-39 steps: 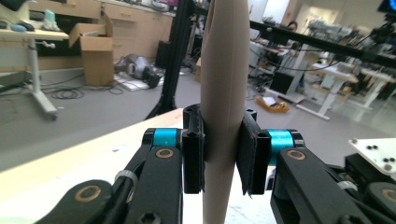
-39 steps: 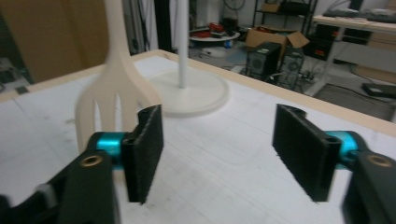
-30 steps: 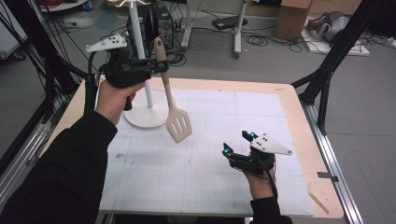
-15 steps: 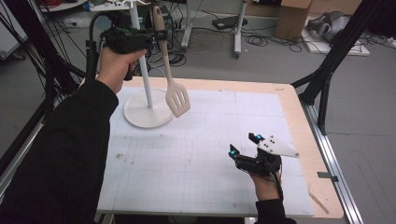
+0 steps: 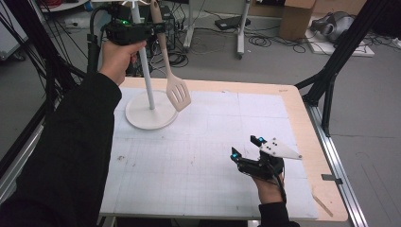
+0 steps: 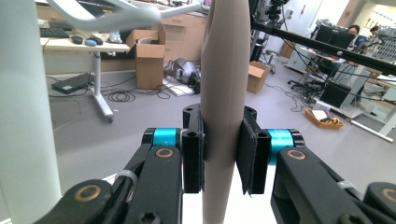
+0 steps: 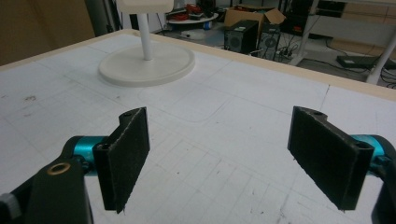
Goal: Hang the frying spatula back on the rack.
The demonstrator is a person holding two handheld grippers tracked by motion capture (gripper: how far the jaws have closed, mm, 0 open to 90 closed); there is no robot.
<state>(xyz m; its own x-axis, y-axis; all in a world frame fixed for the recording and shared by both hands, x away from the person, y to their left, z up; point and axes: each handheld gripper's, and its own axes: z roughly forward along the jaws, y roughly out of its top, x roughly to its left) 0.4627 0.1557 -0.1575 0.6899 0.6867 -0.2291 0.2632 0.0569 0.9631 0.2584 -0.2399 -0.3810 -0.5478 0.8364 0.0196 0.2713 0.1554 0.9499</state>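
The spatula (image 5: 177, 92) hangs pinched by its handle in the left gripper (image 6: 222, 158); the right gripper (image 7: 224, 158) fingers gape wide, empty.

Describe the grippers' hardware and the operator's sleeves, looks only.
Both arms wear black long sleeves. The left gripper is black with flat padded fingers, cyan cylinders behind them, brass-ringed pivots, and a black cable. The right gripper matches, with cyan lights and a grey three-cornered plate on top.

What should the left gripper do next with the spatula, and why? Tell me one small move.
Probably lift a little more toward the stand's top arm. The left gripper is clamped on the spatula handle beside the stand pole, its blade hanging clear of the base.
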